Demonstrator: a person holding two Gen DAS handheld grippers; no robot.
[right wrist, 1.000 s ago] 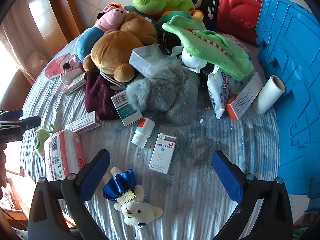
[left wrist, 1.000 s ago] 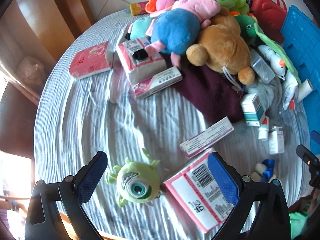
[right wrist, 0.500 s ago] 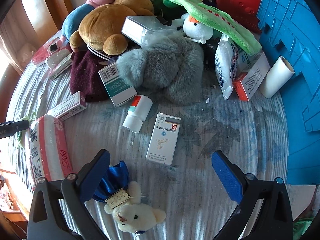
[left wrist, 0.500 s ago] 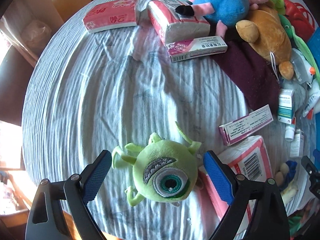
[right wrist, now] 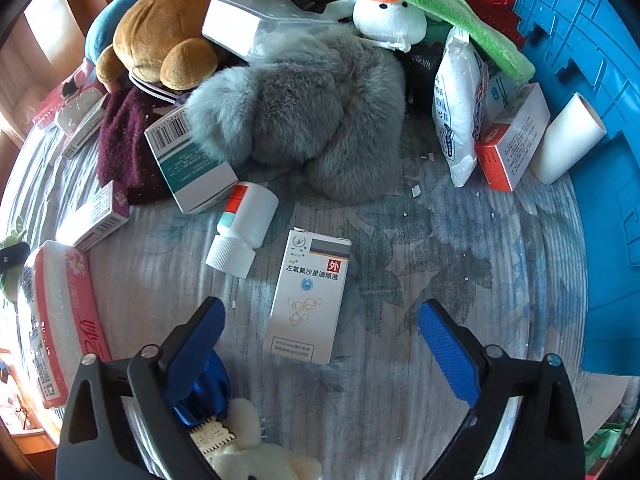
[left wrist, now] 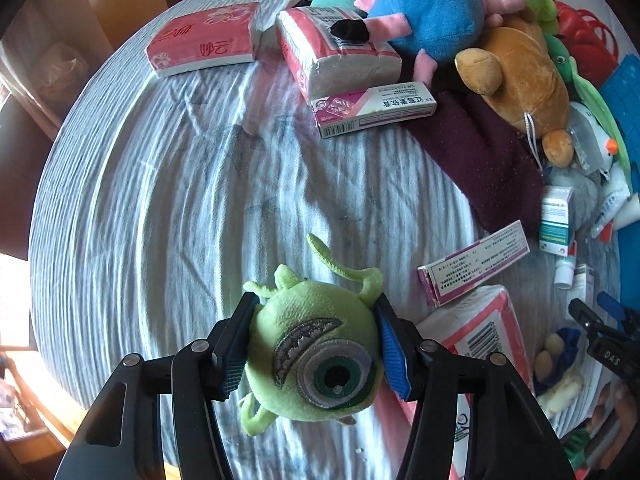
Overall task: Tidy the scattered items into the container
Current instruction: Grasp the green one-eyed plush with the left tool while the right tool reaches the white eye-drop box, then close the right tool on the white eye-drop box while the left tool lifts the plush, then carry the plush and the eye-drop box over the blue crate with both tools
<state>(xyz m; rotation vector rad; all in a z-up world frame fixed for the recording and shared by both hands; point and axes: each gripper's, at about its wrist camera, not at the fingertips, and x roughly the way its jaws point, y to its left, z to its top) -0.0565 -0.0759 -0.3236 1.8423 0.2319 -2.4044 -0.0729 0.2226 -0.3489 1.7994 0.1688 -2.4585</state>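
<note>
Left gripper (left wrist: 314, 344) pinching the green monster (left wrist: 316, 354), blue pads (left wrist: 390, 350) pressed into both its sides, single eye facing the camera, toy low on the grey cloth (left wrist: 168, 208). At 2 o'clock from the toy, a purple-edged box (left wrist: 474, 262) leaning on a pink tissue pack (left wrist: 486, 334); at 12 o'clock, well apart, a second medicine box (left wrist: 374, 109) propped against another tissue pack (left wrist: 336, 50); at 11 o'clock, a flat pink pack (left wrist: 204, 40). Farther at 1 o'clock, maroon cloth (left wrist: 480, 152) under a brown bear (left wrist: 520, 80) and a blue plush (left wrist: 434, 18). Right gripper (right wrist: 322, 344) spread wide, holding nothing, an eye-drop box (right wrist: 310, 296) lying flat between its blue pads (right wrist: 448, 350) and touching neither. Under the left finger at 7 o'clock, a small white bear (right wrist: 244, 448) with a blue bow (right wrist: 202, 394). At 11 o'clock from the box, just beside it, a white bottle (right wrist: 242, 226) on its side; beyond that a teal box (right wrist: 188, 160) tucked under grey fur (right wrist: 304, 120). At 1 o'clock, a white pouch (right wrist: 456, 108), an orange-ended box (right wrist: 512, 136) and a paper roll (right wrist: 568, 138) side by side, the roll leaning on the blue container (right wrist: 592, 60), which fills the 3 o'clock edge.
</note>
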